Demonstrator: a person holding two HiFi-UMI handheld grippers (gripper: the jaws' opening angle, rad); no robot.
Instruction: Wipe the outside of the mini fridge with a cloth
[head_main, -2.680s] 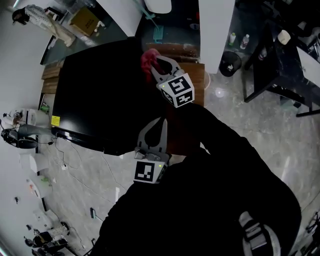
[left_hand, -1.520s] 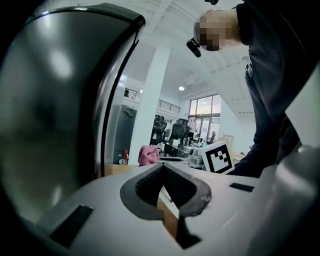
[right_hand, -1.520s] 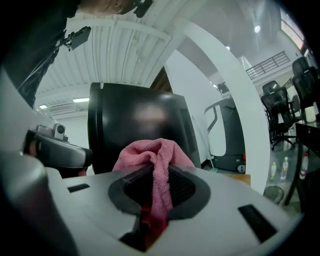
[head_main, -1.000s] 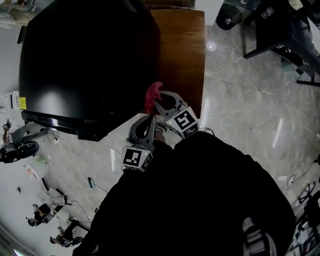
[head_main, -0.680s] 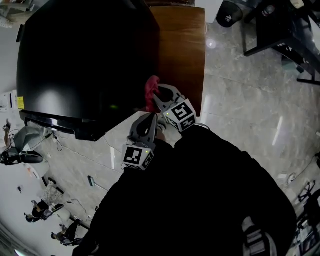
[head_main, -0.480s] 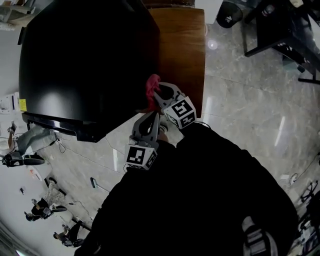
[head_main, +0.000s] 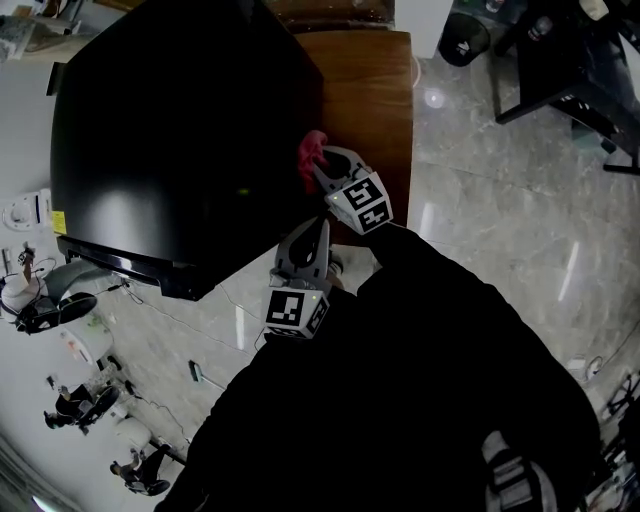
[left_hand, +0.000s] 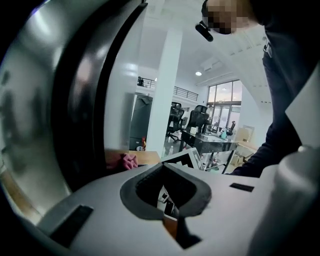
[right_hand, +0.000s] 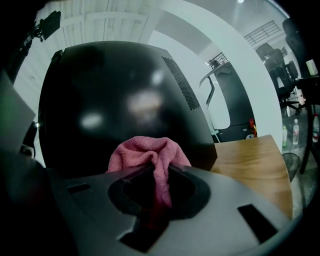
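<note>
Wooden table (head_main: 368, 95) beside black fridge (head_main: 170, 130); right gripper (head_main: 320, 160) clamps pink cloth (head_main: 310, 150).

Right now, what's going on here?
A person holds a tool in each hand and is wiping a black mini fridge. The right tool is shut on a pink cloth, with the cloth up against the fridge's side wall next to a wooden table; contact looks likely but isn't certain. The left tool is shut with nothing in it, held back close to the person's body, off the fridge.
</note>
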